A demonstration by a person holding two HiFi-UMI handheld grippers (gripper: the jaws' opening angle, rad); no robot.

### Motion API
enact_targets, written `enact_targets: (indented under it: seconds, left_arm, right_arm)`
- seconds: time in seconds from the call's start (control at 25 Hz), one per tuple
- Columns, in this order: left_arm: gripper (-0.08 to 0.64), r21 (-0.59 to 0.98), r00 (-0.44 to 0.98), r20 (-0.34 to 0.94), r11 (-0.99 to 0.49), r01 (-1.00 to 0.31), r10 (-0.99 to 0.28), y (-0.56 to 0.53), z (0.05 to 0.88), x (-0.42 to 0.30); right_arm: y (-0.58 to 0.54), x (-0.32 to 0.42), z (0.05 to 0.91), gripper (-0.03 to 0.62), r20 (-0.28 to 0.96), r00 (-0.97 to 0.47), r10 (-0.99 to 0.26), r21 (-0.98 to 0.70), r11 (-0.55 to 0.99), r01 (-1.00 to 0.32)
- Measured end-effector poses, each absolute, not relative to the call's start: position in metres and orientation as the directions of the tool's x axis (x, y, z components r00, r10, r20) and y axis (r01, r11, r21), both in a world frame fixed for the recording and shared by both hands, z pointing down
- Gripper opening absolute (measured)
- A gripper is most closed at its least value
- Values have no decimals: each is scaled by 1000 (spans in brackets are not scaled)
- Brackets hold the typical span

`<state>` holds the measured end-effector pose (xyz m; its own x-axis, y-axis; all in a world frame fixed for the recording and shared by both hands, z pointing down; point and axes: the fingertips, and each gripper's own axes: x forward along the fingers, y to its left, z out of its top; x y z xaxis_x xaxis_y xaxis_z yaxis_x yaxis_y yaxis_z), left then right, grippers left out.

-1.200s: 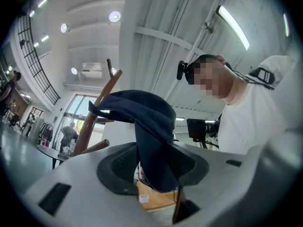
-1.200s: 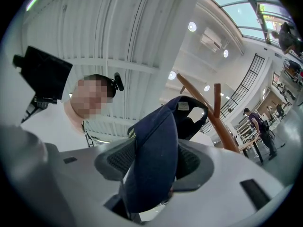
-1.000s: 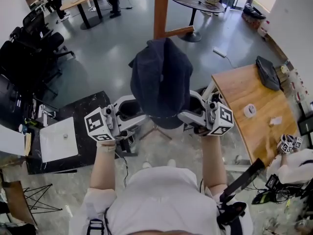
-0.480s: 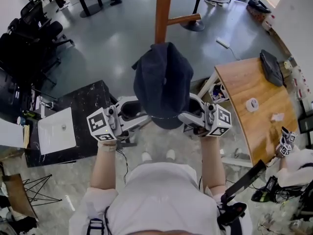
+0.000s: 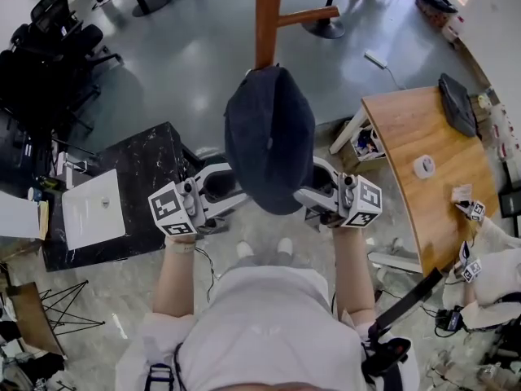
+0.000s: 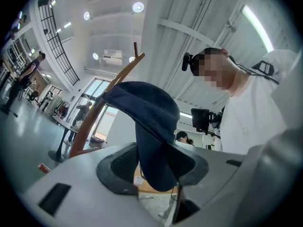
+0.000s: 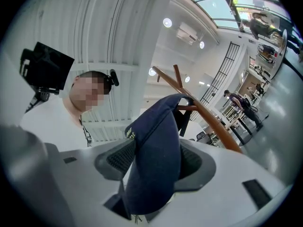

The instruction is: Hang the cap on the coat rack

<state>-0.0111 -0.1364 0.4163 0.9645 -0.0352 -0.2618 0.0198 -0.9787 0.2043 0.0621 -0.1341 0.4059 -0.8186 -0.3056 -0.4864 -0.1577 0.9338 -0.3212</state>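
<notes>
A dark navy cap is held up in the air in front of me, between both grippers. My left gripper grips its left side and my right gripper its right side. In the left gripper view the cap hangs down between the pads of the left gripper. The right gripper view shows the cap filling the gap of the right gripper. The wooden coat rack stands just beyond the cap, with a side peg. Its curved arms rise behind the cap, and the cap's top edge lies close to them.
A wooden table at the right carries a tape roll and a black bag. A black marble table with a white board stands at the left. Office chairs crowd the far left. A power strip lies on the floor.
Both grippers have carried the cap forward towards the coat rack's pole. The cap's top now overlaps the pole's lower end in the head view.
</notes>
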Motion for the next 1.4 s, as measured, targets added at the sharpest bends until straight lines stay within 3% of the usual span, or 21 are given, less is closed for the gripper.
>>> enact_targets:
  seconds: [0.72,1.0,1.4]
  left_arm:
    - [181,302,973,-183,-950,-79,-140,-160,473,-16]
    - [187,293,958,-133,-933,-208,-255,-182,490,-19]
    - [187,294,943,-141,-922,-250,-301,-193,498,-15]
  right_arm:
    - [-157,57,462,253,-424,-820,-384,-404,891,-208]
    - [-168,58,478,258,-375,-817,-438,-382,876,-294]
    - [-179,67,488,270,-411,-776,-478,-379,864,-331]
